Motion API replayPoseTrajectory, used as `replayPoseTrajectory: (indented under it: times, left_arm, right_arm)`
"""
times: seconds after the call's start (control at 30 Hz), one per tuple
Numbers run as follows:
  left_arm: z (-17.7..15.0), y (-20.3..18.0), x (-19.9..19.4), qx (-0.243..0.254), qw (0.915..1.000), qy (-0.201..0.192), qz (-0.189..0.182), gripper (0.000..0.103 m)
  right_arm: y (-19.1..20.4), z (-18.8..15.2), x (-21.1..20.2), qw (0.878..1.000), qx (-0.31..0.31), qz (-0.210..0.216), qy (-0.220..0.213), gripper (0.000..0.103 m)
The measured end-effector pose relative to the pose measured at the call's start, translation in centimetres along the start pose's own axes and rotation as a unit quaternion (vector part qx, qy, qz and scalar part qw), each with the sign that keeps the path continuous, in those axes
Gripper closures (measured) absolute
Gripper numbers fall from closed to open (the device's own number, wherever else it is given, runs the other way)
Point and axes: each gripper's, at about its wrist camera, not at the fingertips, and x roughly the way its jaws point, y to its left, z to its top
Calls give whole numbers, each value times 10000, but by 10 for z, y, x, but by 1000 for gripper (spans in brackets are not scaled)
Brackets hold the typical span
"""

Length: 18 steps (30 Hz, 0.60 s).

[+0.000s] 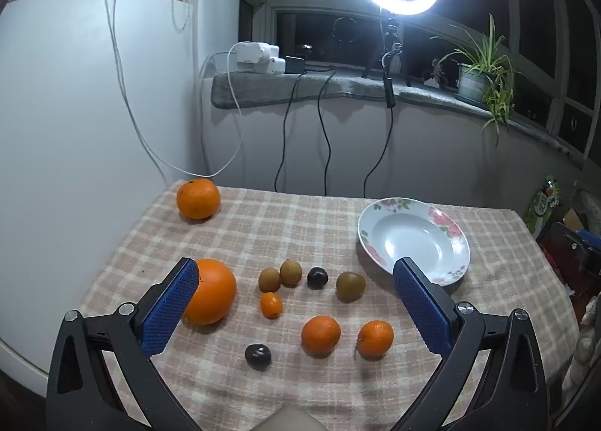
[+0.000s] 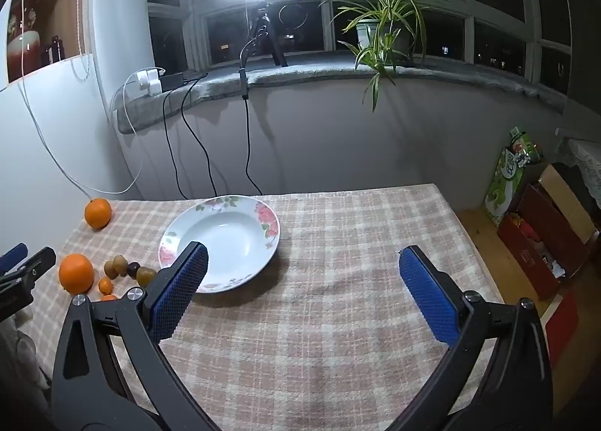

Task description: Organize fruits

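Small round fruits, orange, brown and dark purple, lie scattered on a surface covered in beige checked cloth [image 1: 293,228]. The left gripper [image 1: 295,280] hovers above them, fingers wide and empty. The right gripper [image 2: 302,262], equally wide, hangs beside an empty white floral-rimmed plate [image 2: 268,218].

Glossy, probably ceramic plate [image 1: 379,213] on matt woven tablecloth [image 1: 285,228].

From my remote seat I counted two big oranges, one far back [image 1: 198,199] and one nearer [image 1: 212,291]; two mandarins [image 1: 320,335] [image 1: 375,338]; one kumquat [image 1: 271,305]; three brownish-green small fruits [image 1: 269,279] [image 1: 290,272] [image 1: 350,286]; two dark plums [image 1: 317,277] [image 1: 258,356]. One flowered plate [image 1: 447,222] sat on the counter [image 1: 300,228].
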Motion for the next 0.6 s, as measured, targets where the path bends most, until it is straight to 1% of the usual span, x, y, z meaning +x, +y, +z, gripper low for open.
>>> replayPoseTrajectory:
  times: [0.07, 0.13, 0.17, 0.2, 0.27, 0.4, 0.6]
  left_arm:
    - [1, -3, 0, 56, 10000, -38, 10, 0]
    - [0, 2, 1, 59, 10000, -63, 17, 0]
    - [-1, 0, -2, 81, 9999, -130, 71, 0]
    - [0, -1, -1, 94, 9999, -87, 96, 0]
    - [2, -2, 4, 68, 9999, -58, 77, 0]
    - [-1, 3, 4, 26, 9999, -127, 53, 0]
    - [-1, 1, 6, 44, 9999, -119, 67, 0]
  right_arm:
    - [2, 0, 2, 9999, -110, -15, 12, 0]
    - [9, -1, -1, 9997, -241, -42, 3, 0]
    - [10, 0, 0, 9998, -210, -36, -6, 0]
    - [12, -1, 0, 9997, -233, -38, -15, 0]
    - [15, 0, 1, 9997, -237, -61, 29, 0]
    - [20, -4, 9, 9996, -258, -74, 60, 0]
    - [22, -5, 11, 9995, -280, -148, 4, 0]
